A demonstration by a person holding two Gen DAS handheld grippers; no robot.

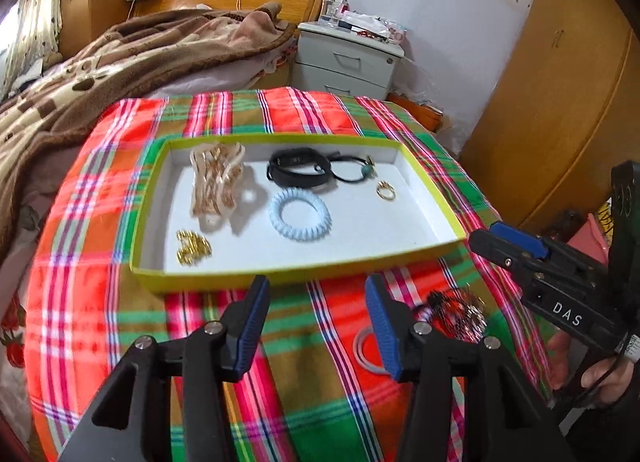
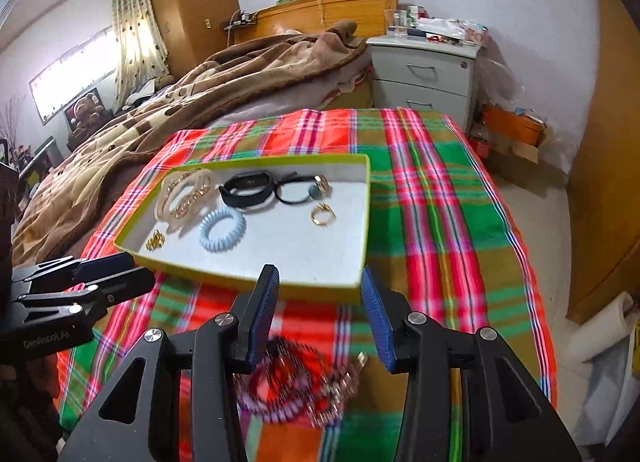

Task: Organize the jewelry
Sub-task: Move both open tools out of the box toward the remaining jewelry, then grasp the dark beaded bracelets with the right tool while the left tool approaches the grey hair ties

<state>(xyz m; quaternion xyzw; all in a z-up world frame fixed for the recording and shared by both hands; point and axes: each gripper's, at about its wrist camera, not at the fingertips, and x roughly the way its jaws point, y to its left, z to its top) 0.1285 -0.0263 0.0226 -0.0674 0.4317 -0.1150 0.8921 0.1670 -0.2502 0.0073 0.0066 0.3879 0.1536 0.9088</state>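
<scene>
Both grippers sit closest to my lenses, angled down at the cloth short of the tray. Left gripper: jaws spread wide, nothing between the ribbed blue pads, only plaid cloth below. Right gripper: also spread wide, nothing gripped; the bead bracelets and a gold chain piece lie loose on the cloth under and behind its pads. From the left view I see the right gripper side-on at the right edge, a hand wrapped around its handle.

Tray: shallow rectangular box, yellow-green rim, white floor, near edge just ahead of both sets of fingertips. Right half of the floor is mostly bare, so I have room there. Cloth right of the tray is clear out to the table edge.

Inside the tray:
- cream and gold chain bangles, stacked, far left
- black fitness band, far middle
- black cord with a teal bead, touching the band
- gold ring, apart, right of centre
- pale blue spiral hair tie, centre
- small gold clasp piece, near-left corner

Tablecloth is woven plaid in red, green and orange. A white ring lies partly hidden behind the left gripper's right finger. Blanket-covered bed borders the table's left side.
</scene>
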